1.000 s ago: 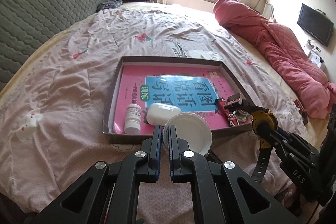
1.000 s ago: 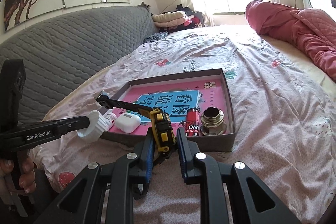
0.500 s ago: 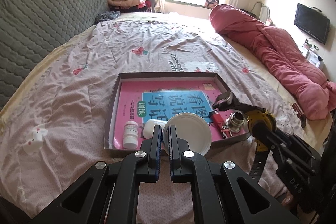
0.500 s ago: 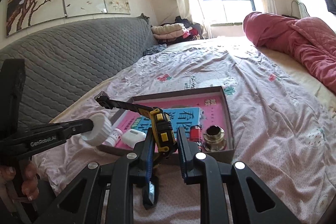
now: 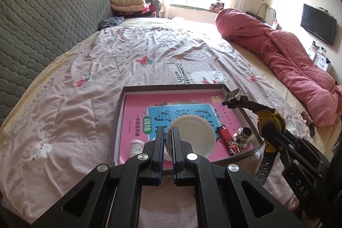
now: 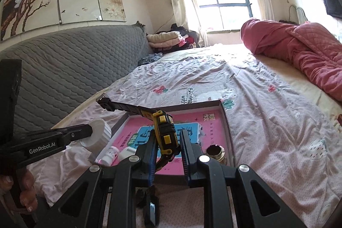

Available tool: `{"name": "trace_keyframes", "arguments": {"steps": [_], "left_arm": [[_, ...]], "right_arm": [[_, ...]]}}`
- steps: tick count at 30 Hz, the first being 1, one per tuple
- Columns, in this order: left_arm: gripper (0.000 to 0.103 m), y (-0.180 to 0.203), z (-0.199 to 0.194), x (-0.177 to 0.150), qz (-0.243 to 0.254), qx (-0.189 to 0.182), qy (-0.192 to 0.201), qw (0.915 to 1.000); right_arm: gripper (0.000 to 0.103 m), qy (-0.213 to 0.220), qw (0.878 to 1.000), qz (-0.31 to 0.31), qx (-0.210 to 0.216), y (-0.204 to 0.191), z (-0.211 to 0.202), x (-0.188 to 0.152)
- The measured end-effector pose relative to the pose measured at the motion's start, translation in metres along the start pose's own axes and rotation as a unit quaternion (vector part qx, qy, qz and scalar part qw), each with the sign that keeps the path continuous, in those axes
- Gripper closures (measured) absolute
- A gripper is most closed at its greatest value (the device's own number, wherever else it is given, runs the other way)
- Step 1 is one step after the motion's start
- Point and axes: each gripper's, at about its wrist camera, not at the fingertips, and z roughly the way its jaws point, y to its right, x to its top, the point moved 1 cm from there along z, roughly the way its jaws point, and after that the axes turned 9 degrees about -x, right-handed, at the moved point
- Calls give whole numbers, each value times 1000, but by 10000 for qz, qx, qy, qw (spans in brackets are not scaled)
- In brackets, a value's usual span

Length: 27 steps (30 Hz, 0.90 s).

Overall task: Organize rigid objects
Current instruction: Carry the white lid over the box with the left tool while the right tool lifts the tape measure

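Note:
My left gripper (image 5: pixel 168 138) is shut on the rim of a white round lid (image 5: pixel 192 136) and holds it above the near edge of a shallow box (image 5: pixel 171 88) lined with a pink book. My right gripper (image 6: pixel 167 140) is shut on a yellow and black tape measure (image 6: pixel 163 133) with its tape pulled out to the left. In the box lie a white pill bottle (image 5: pixel 135 146), a red lighter (image 5: pixel 227 138) and a metal fitting (image 5: pixel 243 138). The right wrist view also shows a white case (image 6: pixel 127 152) in the box.
The box (image 6: pixel 226 121) sits on a pink patterned bedsheet (image 5: pixel 74 99). A rolled red quilt (image 5: pixel 288 63) lies along the right side. A grey padded headboard (image 5: pixel 42 20) stands at the left. Folded clothes (image 5: pixel 128 3) lie at the far end.
Both grippers have lifted and drawn back from the box with their objects, so the box looks farther away. The white case is now hidden behind the lid in the left wrist view.

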Motion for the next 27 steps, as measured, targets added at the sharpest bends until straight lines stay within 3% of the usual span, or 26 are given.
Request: {"name": "trace_keyframes", "arguments": {"steps": [15,27], "left_arm": [[97,-31,9,38,59,325,37,9994],[97,-37,46,28,-39,305,-326,9990]], "right_arm": [[82,112,9996,231,-116,-3,26,20],[82,18,9990,273,-354,7,53,18]]}}
